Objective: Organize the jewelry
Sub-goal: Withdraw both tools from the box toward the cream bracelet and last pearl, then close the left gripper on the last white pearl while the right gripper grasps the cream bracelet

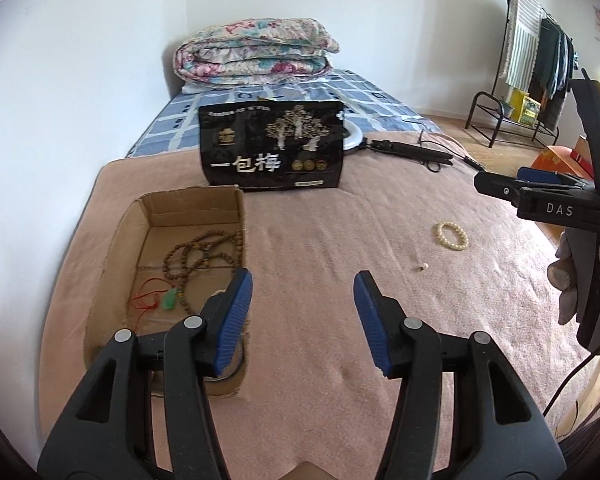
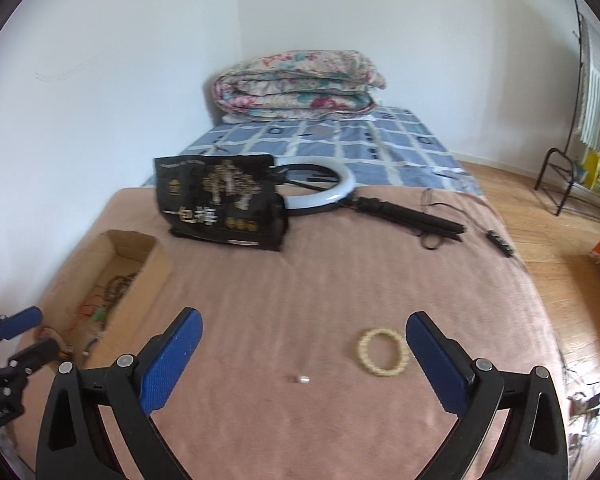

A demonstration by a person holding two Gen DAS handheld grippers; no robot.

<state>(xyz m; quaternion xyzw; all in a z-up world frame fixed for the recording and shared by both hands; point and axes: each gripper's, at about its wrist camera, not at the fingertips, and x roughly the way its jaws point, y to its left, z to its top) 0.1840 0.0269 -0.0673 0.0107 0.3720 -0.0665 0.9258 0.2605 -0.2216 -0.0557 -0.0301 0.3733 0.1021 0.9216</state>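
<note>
An open brown cardboard box (image 1: 156, 240) is found on the pink blanket-covered bed (image 1: 340, 280), to the left of the working area, and is judged to serve as the collecting place for the jewelry. Inside it a long strand of dark wooden beads (image 1: 200, 256) lies coiled on the floor of the box, with a green pendant on a red cord (image 1: 170, 299) beside it. Well apart from the box, on the bare blanket to the right, a cream-coloured beaded bracelet (image 2: 382, 354) is seen lying flat, and a small pale loose bead (image 2: 303, 379) rests near it; both are judged not yet sorted. The left gripper (image 1: 303, 312) is held just beside the near right corner of the box, its blue-padded jaws partly parted and nothing between them, a posture consistent with an item set down in the box. The right gripper (image 2: 304, 354) is held over the blanket with its jaws spread wide and empty; the bracelet lies just inside its right pad, so the spread is judged to be preparation for closing on it. A black printed snack bag (image 1: 272, 146) and a white ring light on a black folded stand (image 2: 328, 188) lie further back, clear of the work.
</note>
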